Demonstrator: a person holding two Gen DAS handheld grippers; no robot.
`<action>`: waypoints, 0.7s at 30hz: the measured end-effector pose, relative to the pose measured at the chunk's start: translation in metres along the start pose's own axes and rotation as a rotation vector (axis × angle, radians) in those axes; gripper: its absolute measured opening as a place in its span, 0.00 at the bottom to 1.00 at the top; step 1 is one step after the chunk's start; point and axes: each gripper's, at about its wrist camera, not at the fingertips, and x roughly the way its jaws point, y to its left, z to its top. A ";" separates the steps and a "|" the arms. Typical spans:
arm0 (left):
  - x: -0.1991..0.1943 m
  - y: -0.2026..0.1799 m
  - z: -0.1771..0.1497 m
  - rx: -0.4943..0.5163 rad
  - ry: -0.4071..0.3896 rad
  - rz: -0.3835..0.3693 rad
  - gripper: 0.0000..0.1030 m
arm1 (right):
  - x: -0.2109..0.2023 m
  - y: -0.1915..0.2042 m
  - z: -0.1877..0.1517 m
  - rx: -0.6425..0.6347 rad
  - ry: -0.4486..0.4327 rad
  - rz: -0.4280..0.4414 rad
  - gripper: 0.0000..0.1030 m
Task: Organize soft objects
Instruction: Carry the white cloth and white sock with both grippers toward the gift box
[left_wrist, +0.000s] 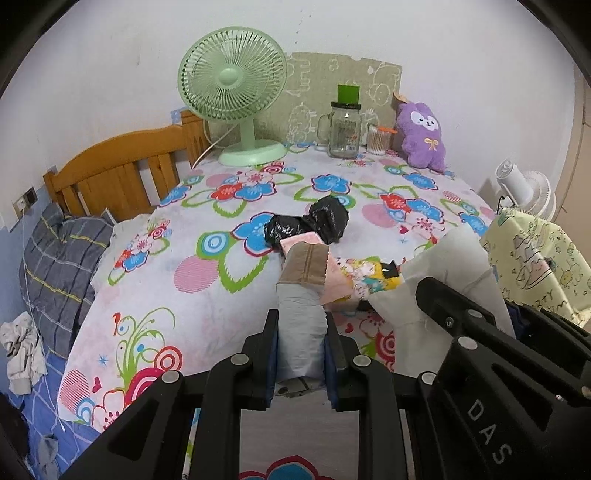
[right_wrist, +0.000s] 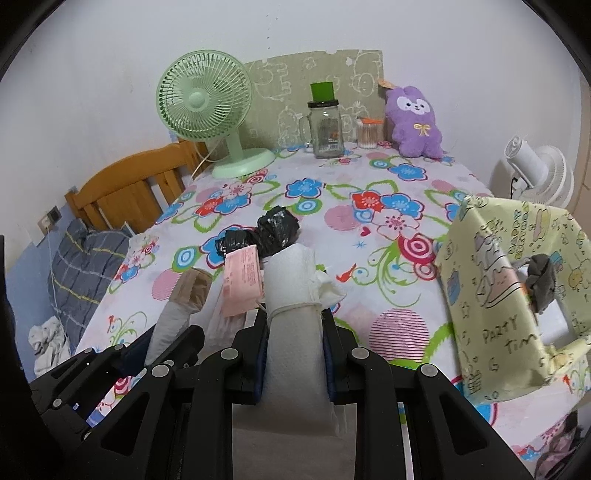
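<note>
Floral-sheeted bed (left_wrist: 207, 280). Left gripper (left_wrist: 301, 354) clamps grey roll (left_wrist: 300, 332); right gripper (right_wrist: 295, 354) clamps white roll (right_wrist: 293, 328). Carrying step, likely; next: place both in yellow box (right_wrist: 491, 295).

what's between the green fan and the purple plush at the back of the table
A glass mug jar with a green block atop, then a cotton swab tub, clearest in the right wrist view.

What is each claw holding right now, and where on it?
Left claw grips a grey sock roll with tan cuff at its lower body. Right claw grips a white tied cloth roll below the string.
</note>
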 end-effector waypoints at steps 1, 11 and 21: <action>-0.002 -0.001 0.001 0.000 -0.003 -0.001 0.19 | -0.002 -0.001 0.001 0.001 -0.002 -0.002 0.26; -0.019 -0.014 0.014 0.003 -0.040 -0.027 0.19 | -0.025 -0.012 0.014 0.009 -0.046 -0.020 0.26; -0.036 -0.029 0.034 0.012 -0.083 -0.035 0.19 | -0.047 -0.020 0.033 0.013 -0.100 -0.023 0.26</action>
